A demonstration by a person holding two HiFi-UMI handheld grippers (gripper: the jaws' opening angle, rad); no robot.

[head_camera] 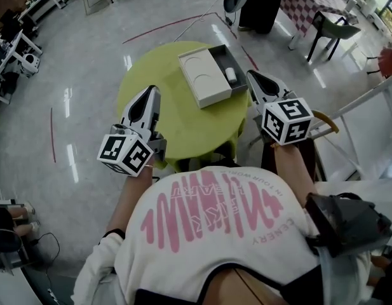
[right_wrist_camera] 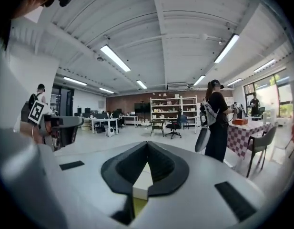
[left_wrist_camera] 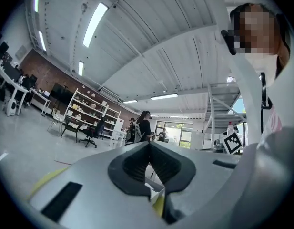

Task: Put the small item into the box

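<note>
1. Both tongs are closed together and empty. The left gripper [head_camera: 148, 93] and the right gripper [head_camera: 251, 75] hang over the near side of the green table [head_camera: 176, 132], touching nothing.
2. The small item [head_camera: 230, 75] appears to lie in the dark half of the open box [head_camera: 205, 75], so the placing step is judged done.
3. If the box needs closing, the next move would first call for parted jaws.
4. The gripper views show mostly the room. Whether the item sits fully inside the box is too small to tell.
</note>
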